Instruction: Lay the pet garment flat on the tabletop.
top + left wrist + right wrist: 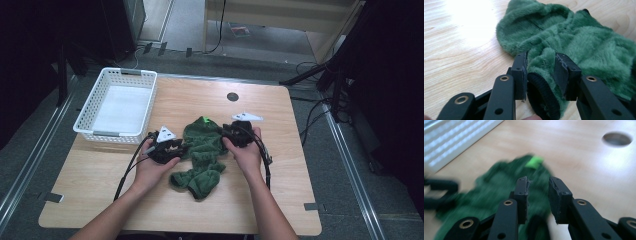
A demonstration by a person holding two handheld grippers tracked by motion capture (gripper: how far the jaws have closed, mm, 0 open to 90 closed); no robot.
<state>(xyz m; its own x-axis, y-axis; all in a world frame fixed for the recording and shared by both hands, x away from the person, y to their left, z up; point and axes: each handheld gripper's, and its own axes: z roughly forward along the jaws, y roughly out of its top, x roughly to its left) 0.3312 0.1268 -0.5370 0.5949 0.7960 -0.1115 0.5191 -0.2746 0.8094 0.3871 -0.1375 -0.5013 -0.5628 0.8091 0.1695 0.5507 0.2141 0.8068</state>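
Green fleece garment (202, 152) lies crumpled near the middle of the wooden table (280, 200), between the two hands. One end, with a bright green tag (204, 119), points toward the far edge; the other end is bunched into a roll toward the person. Left gripper (172, 148) sits at the garment's left edge. In the left gripper view a fold of fleece (541, 65) with a dark inner lining fills the gap between the two black jaws, and both pads press against it: clamped on the garment. Right gripper (231, 134) is at the garment's right side, near the tag end. In the right gripper view its jaws stand apart with a clear gap; the garment (499, 192) lies beyond and below them, blurred, and nothing is pinched between the pads. That view also shows the tag (534, 161) on the far part of the fabric and the round hole (617, 138) in the tabletop at upper right. White basket (90, 120) stands at the table's far left corner, well apart from the garment; its near rim lies just beyond the left gripper. Hole (232, 96) in the table is past the garment, toward the far edge. Both forearms enter from the near edge, and a black cable trails from each gripper back toward the person.
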